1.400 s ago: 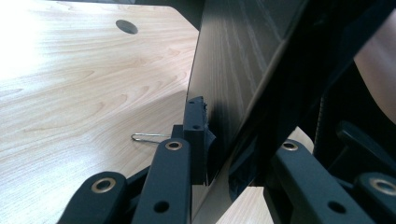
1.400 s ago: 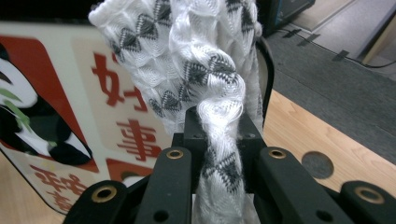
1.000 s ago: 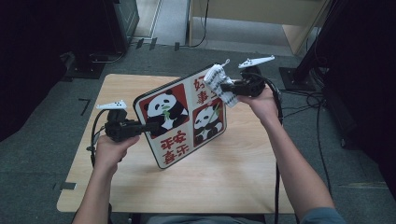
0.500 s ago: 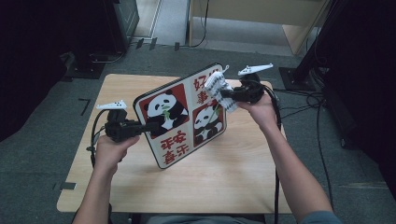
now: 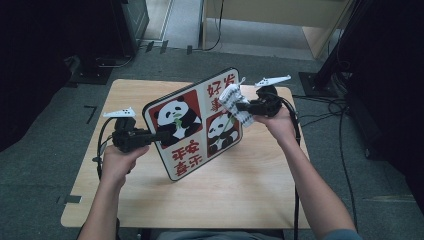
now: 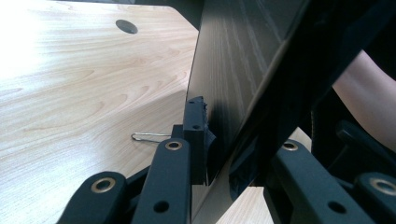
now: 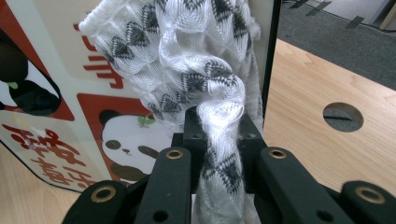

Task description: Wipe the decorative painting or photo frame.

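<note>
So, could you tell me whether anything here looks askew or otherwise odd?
Only the panda board: it stands tilted on its lower edge on the table, clamped by the left gripper, while the right gripper presses a cloth to its face.

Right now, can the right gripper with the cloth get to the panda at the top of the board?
Probably yes. The right gripper holds the cloth against the board beside the top panda, with nothing between them. The left gripper grips the board's edge lower down, clear of that path.
</note>
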